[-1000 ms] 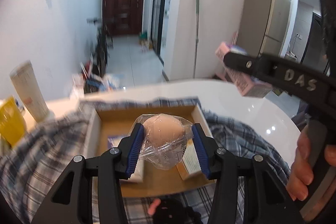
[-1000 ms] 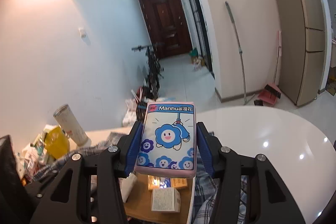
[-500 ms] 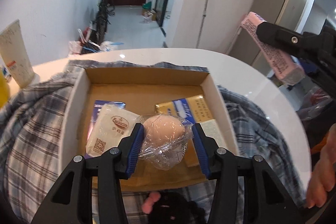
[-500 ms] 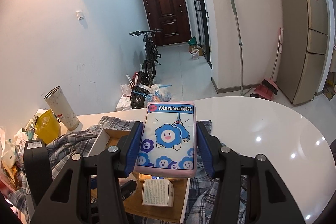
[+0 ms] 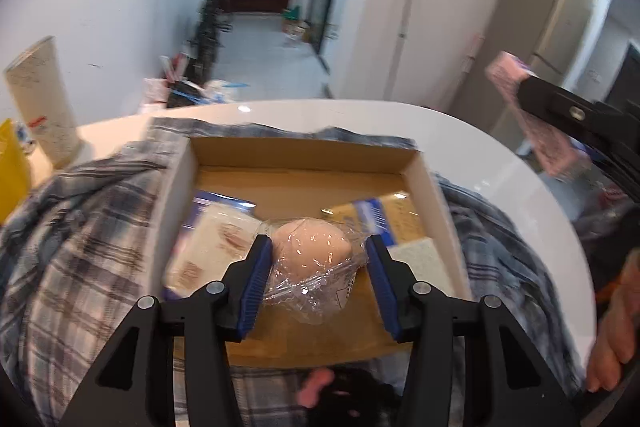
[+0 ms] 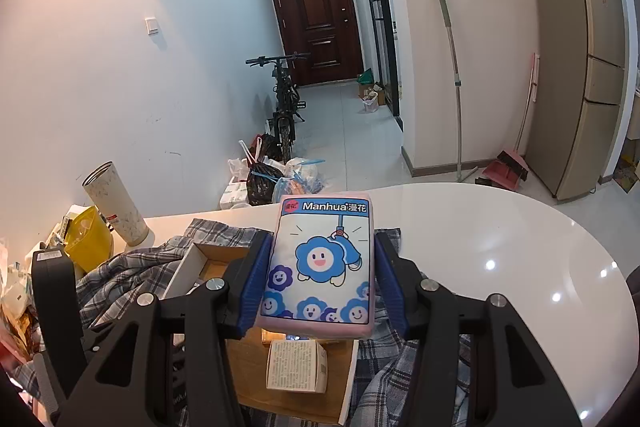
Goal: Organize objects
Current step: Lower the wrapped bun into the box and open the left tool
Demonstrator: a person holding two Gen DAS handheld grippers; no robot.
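**Wrapped bun lowered into box; tissue pack held clear**

The left gripper [image 5: 318,283] is clamped on the plastic-wrapped bun [image 5: 312,253], which has been brought down from above the cardboard box [image 5: 298,155] to just over its floor, near the front edge. Release is judged imminent. The right gripper [image 6: 320,279] is pinched on the tissue pack [image 6: 322,259], held unmoved above the box's right edge.

The cardboard box [image 5: 432,187] lies on the checked cloth [image 5: 80,259], which lies on the table [image 5: 500,179]. In the box, one flat packet [image 5: 212,247] is at 9 o'clock, another packet [image 5: 396,223] at 3 o'clock. The tumbler [image 5: 40,103] stands at 10 o'clock of the box.
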